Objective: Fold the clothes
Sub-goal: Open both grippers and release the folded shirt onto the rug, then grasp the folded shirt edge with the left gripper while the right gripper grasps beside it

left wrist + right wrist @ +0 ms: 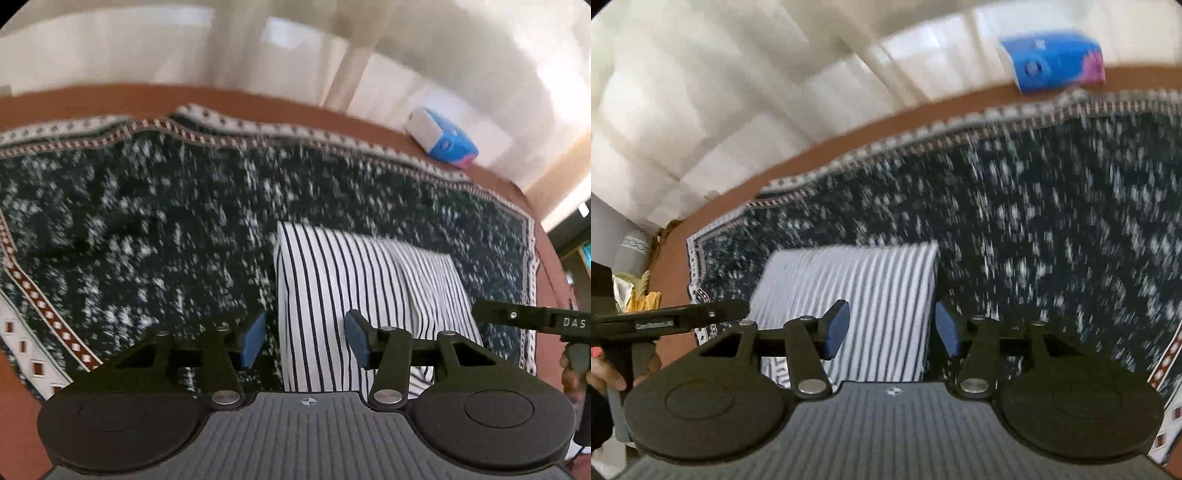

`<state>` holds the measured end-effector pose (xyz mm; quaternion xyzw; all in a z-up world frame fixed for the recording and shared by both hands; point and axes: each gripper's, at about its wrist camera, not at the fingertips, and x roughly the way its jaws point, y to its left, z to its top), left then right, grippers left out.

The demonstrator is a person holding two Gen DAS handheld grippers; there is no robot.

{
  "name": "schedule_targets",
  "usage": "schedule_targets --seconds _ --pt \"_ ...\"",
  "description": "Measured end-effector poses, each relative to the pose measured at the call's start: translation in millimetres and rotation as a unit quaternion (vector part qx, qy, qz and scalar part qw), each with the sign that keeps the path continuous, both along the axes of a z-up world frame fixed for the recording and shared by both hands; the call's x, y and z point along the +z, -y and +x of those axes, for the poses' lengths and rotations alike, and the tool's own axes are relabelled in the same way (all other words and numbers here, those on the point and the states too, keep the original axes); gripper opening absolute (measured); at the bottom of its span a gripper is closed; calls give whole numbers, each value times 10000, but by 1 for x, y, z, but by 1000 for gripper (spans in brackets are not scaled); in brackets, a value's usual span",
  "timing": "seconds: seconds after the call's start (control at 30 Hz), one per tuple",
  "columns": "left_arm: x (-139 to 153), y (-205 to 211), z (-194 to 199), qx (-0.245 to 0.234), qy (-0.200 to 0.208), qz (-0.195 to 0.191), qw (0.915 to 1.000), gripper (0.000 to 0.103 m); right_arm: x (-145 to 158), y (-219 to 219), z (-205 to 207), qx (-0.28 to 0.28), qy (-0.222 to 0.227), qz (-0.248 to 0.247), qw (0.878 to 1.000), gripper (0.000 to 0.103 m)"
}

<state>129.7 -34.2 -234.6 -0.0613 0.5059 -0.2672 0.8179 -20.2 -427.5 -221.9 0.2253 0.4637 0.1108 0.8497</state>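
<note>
We hold both grippers over a folded striped garment (354, 280) that lies on a dark speckled cloth (147, 221) with a patterned border, spread over a reddish-brown table (258, 99). In the left wrist view the garment sits right of centre, a compact rectangle with black and white stripes, its left edge a clean fold. The left gripper (306, 341) has its jaws apart; the garment's near left part shows between the blue pads (255, 341), but the pads do not press on it. The right gripper (892, 326) also has its jaws apart above the garment's right edge, nothing clamped. In the right wrist view the garment (857, 288) lies just left of centre. A blue and white packet (443, 138) rests near the table's far edge, well apart from the garment. Both views are blurred, so the cloth's fine pattern is unclear. A hand (605, 373) holding the left gripper's handle shows at the left edge of the right wrist view.
</note>
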Motion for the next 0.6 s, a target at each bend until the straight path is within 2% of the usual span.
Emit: schedule_targets --seconds 0.1,0.23,0.3,0.37,0.4,0.43,0.47,0.5,0.6 --pt "-9 0 3 -74 -137 -69 9999 63 -16 2 -2 29 -233 254 9994 57" --pt "-11 3 8 -172 -238 -300 9991 61 -20 2 0 -7 -197 709 9973 56" --pt "-12 8 10 -235 -253 -336 9988 56 -23 1 5 58 -215 963 9951 50" --pt "-12 13 12 -283 -275 -340 9986 46 -26 -2 11 107 -233 1101 9936 48" --pt "-12 15 13 -292 -272 -336 9986 44 -28 -3 14 120 -238 1125 9933 37" --pt "-13 17 14 -297 -249 -338 9987 18 -30 -3 17 130 -265 1128 9932 29" --pt "-12 18 15 -297 -229 -359 9987 2 -30 -4 20 145 -256 1125 9932 7" --pt "-11 18 16 -299 -212 -412 9985 0 -31 -4 23 160 -239 1121 9933 5" --pt "-4 16 15 -303 -84 -494 9983 0 -24 -1 24 151 -60 1214 9925 4"
